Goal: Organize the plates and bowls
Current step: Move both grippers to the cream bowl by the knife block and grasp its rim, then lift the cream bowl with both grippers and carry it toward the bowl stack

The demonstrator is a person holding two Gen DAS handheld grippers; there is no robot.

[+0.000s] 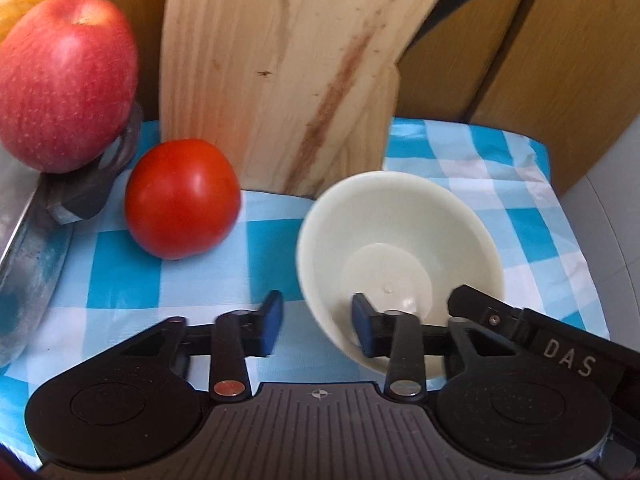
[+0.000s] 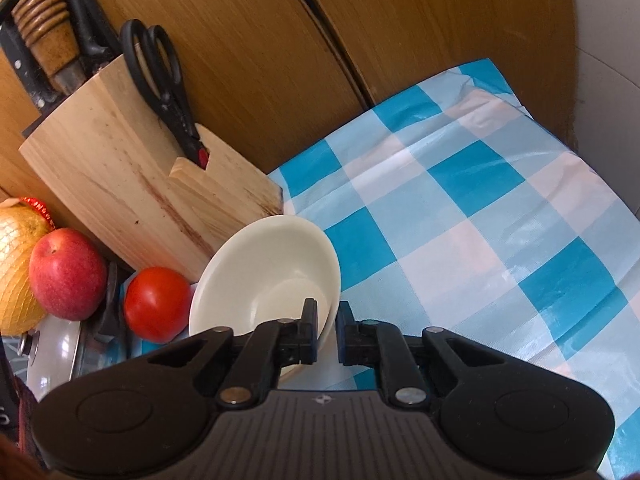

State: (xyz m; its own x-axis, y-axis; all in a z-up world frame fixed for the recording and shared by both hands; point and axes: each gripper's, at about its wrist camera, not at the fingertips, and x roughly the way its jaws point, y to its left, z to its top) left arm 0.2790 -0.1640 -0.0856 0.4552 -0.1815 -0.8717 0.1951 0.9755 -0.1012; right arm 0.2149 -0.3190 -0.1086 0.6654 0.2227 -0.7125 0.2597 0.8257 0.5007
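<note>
- The tabletop (image 2: 500,216), covered in a blue-and-white checked cloth, is stretching out ahead and to the right of the right tool (image 2: 327,334), and it is lying beneath the left tool (image 1: 318,326) as well.
- A wooden knife block (image 2: 120,168) is standing ahead and to the left of the right tool, against brown wooden panels; knife handles are sticking up from it and black scissors (image 2: 160,80) are sitting in its side slot.
- In the left view the block is rising straight ahead of the left tool.
- A grey pan lid (image 1: 28,264) is lying to the far left of the left tool, with a red apple (image 1: 64,80) resting above its knob.
- The cream bowl (image 2: 276,264) is sitting tilted just ahead of both tools, right in front of the block.
- The right tool is pinching the bowl's near rim, one finger inside and one outside, its jaws nearly together.
- The left tool is reaching over the bowl's left rim, one blue pad inside the bowl (image 1: 400,248) and one outside; a gap is showing at the outer pad, so it is not gripping.
- A red tomato (image 1: 182,198) is lying ahead and to the left of the left tool, apart from the bowl.
</note>
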